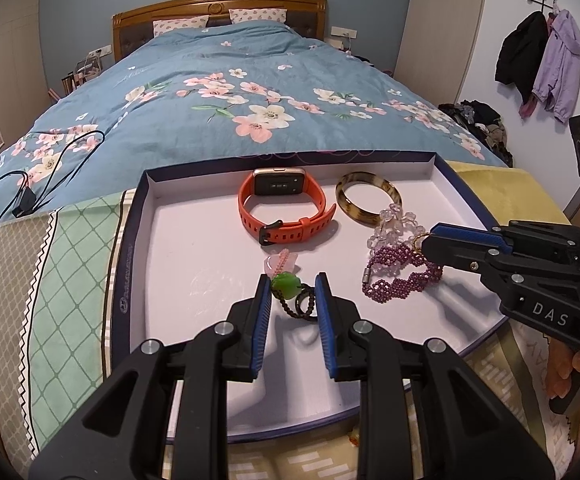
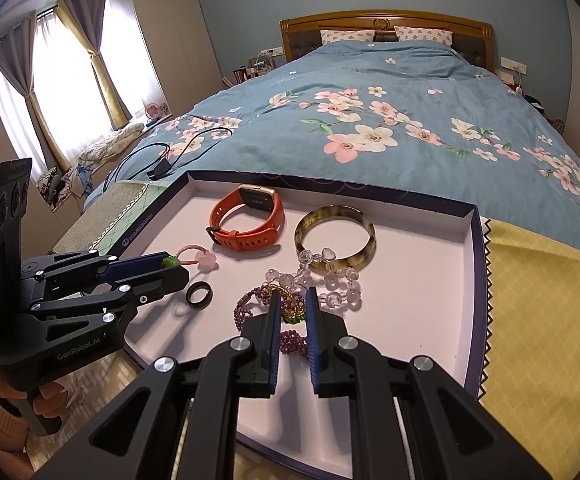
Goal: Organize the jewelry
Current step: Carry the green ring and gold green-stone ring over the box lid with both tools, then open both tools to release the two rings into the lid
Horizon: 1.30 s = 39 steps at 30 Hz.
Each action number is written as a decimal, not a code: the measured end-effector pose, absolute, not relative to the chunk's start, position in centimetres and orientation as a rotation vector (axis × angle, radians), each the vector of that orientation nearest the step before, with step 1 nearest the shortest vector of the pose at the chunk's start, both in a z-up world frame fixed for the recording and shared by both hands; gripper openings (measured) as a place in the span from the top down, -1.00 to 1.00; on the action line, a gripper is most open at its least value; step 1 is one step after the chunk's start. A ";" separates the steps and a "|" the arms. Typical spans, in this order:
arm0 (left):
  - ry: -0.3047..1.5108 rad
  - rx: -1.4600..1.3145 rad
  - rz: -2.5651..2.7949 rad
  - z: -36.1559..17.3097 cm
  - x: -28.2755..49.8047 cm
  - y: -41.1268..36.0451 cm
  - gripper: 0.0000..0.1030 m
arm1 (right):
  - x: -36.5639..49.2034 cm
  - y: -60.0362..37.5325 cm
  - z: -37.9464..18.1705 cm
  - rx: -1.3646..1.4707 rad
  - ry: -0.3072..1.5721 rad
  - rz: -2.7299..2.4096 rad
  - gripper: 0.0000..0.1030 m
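A shallow dark-blue tray [image 1: 130,240] [image 2: 475,280] with a white floor lies at the foot of the bed. It holds an orange watch [image 1: 246,208] [image 2: 250,240], a tortoiseshell bangle [image 1: 365,177] [image 2: 365,228], a clear-bead bracelet [image 1: 393,224] [image 2: 329,280], a purple beaded bracelet [image 1: 397,284] [image 2: 246,312] and a dark ring [image 1: 305,305] [image 2: 199,295]. My left gripper [image 1: 293,278] [image 2: 174,268] is shut on a green bead [image 1: 286,286] [image 2: 170,261] strung to a pink flower charm [image 1: 278,262] [image 2: 206,259]. My right gripper [image 2: 293,293] [image 1: 427,240] is shut on a gold chain [image 2: 291,306] lying over the purple bracelet.
Behind the tray spreads a blue floral quilt [image 1: 250,80] with a black cable [image 1: 50,168] on it. A green patterned cloth [image 1: 70,280] lies left of the tray, a yellow one [image 2: 537,320] right. A person's hand [image 2: 46,396] holds the left gripper's handle.
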<state>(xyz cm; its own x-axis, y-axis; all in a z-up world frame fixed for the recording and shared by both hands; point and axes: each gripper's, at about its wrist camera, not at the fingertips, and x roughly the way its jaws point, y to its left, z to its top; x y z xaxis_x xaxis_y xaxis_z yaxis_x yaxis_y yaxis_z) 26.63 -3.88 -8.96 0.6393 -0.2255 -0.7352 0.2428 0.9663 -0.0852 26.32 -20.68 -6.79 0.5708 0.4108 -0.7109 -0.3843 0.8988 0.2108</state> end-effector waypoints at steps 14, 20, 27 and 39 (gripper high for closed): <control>0.868 0.028 -0.253 -10.3 27.8 -4.2 0.55 | 27.1 -20.5 -7.7 0.018 0.874 0.444 0.76; 0.855 0.021 -0.244 -10.0 27.4 -3.8 0.37 | 26.8 -20.7 -7.5 0.017 0.860 0.420 0.48; 0.745 0.016 -0.251 -7.0 24.4 -2.6 0.15 | 24.2 -21.3 -5.4 0.021 0.786 0.433 0.30; 0.659 0.062 -0.426 -5.9 15.3 -1.6 -0.02 | 16.6 -21.6 -3.9 -0.014 0.739 0.578 0.29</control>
